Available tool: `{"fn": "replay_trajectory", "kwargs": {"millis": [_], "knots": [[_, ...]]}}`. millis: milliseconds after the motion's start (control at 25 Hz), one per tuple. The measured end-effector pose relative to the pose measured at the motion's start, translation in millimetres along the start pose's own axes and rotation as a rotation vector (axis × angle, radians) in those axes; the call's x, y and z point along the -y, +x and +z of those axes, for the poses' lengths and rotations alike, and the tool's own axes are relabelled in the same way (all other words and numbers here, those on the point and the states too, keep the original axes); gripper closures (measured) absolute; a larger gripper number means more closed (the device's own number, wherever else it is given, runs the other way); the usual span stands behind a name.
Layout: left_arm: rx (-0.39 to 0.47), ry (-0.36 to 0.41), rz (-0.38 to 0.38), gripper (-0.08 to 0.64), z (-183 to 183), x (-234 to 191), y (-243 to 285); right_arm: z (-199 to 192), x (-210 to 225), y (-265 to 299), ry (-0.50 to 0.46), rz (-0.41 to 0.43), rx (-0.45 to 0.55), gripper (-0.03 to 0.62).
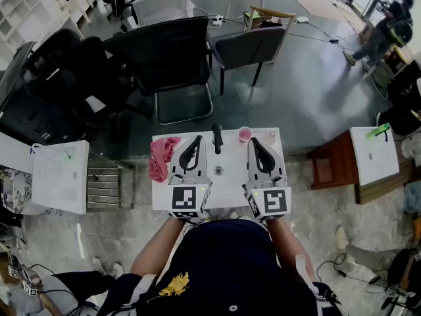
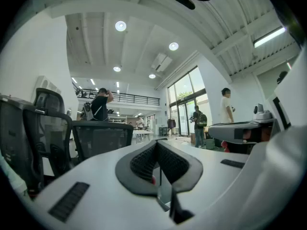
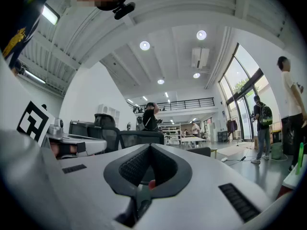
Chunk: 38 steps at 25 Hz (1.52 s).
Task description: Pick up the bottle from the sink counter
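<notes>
Pointing level across the white worktop [image 1: 230, 186], the 2 tools, left tool [image 1: 198, 139] and right tool [image 1: 254, 141], are both closed and empty. The pink bottle [image 1: 245, 134] (seen only from above) stands at the far edge, between the black faucet [image 1: 217, 138] and the right tool's tip.

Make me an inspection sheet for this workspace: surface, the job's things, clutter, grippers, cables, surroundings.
Surface: small white sink counter with a black tap and a drain.
Job's things: no bottle plainly seen; a pink round thing beside the tap might be it.
Clutter: pink cloth at the counter's left edge.
Grippers: left gripper and right gripper level over the counter, both shut, nothing between the jaws.
Cables: one cable on the floor beyond.
Surroundings: black office chairs; a person far right.
</notes>
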<state>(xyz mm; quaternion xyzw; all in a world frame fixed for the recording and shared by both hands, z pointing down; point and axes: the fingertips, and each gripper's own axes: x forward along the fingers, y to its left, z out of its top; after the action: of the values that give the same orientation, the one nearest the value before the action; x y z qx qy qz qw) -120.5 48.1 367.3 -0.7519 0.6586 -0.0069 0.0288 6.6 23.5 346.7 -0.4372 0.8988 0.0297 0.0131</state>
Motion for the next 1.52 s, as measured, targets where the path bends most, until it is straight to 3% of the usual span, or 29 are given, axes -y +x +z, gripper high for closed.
{"fn": "replay_trajectory", "kwargs": {"millis": [920,1200,1520], "knots": [[-0.02,0.018,-0.038,0.542,-9.2,-11.4,-7.0,-6.4,-20.4,6.9,0.01,0.018,-0.004,0.566],[-0.01,0.018,-0.121,0.543,-5.7,-17.7,-12.0,-5.5,-43.2,9.8,-0.015,0.001,-0.018,0.566],[0.0,-0.008,-0.236,0.541,-13.1,-23.7,-22.4,-10.6,-62.5,2.9,-0.02,-0.098,-0.031,0.566]]}}
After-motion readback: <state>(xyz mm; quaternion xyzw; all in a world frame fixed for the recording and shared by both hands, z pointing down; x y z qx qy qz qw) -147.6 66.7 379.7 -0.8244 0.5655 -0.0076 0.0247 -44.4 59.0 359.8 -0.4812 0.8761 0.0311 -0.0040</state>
